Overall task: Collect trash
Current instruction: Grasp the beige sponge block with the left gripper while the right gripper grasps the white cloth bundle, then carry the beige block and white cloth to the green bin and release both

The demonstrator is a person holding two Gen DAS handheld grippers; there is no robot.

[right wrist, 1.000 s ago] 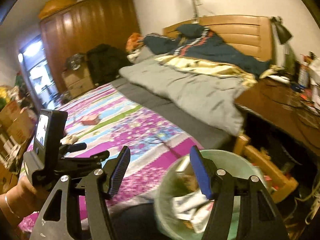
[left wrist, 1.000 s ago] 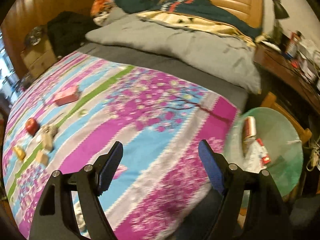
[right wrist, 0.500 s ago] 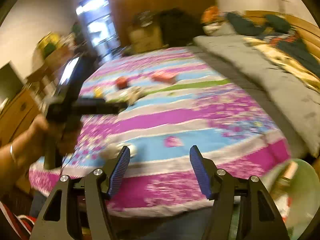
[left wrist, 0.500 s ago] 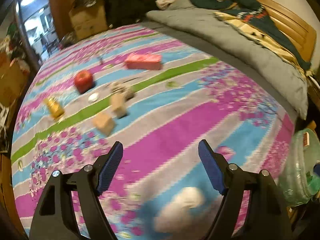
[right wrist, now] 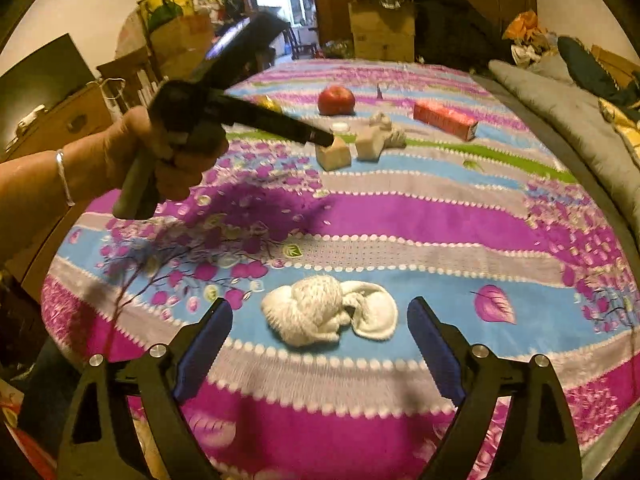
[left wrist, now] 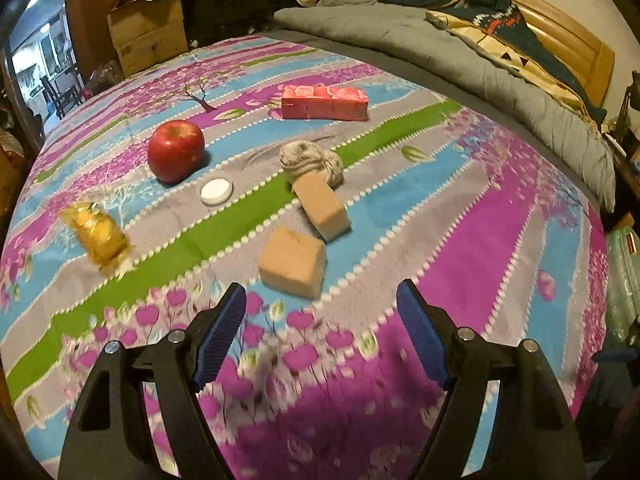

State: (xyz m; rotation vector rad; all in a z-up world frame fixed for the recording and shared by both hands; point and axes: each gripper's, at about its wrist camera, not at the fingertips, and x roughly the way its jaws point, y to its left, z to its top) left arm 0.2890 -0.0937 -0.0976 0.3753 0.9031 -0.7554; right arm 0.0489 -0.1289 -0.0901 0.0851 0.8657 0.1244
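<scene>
On the flowered bedspread (left wrist: 460, 240) lie two tan blocks (left wrist: 292, 262) (left wrist: 322, 204), a grey wad (left wrist: 310, 160), a red apple (left wrist: 176, 150), a white cap (left wrist: 216, 191), a yellow wrapper (left wrist: 98, 234) and a pink carton (left wrist: 324, 102). My left gripper (left wrist: 320, 332) is open and empty, just short of the nearer tan block. My right gripper (right wrist: 320, 338) is open and empty, with a white crumpled wad (right wrist: 328, 312) lying just ahead between its fingers. The left gripper also shows in the right wrist view (right wrist: 326, 138), over the tan blocks (right wrist: 334, 154).
A grey quilt (left wrist: 460, 52) and dark clothes cover the bed's head end. A cardboard box (left wrist: 148, 36) and wardrobe stand beyond the bed. The green trash bin (left wrist: 624, 264) sits at the bed's right edge. Wooden furniture (right wrist: 52, 120) stands left.
Both grippers have swung away from the trash bin toward the bed. The left has closed in on the tan blocks; the right has dropped near the white wad.
</scene>
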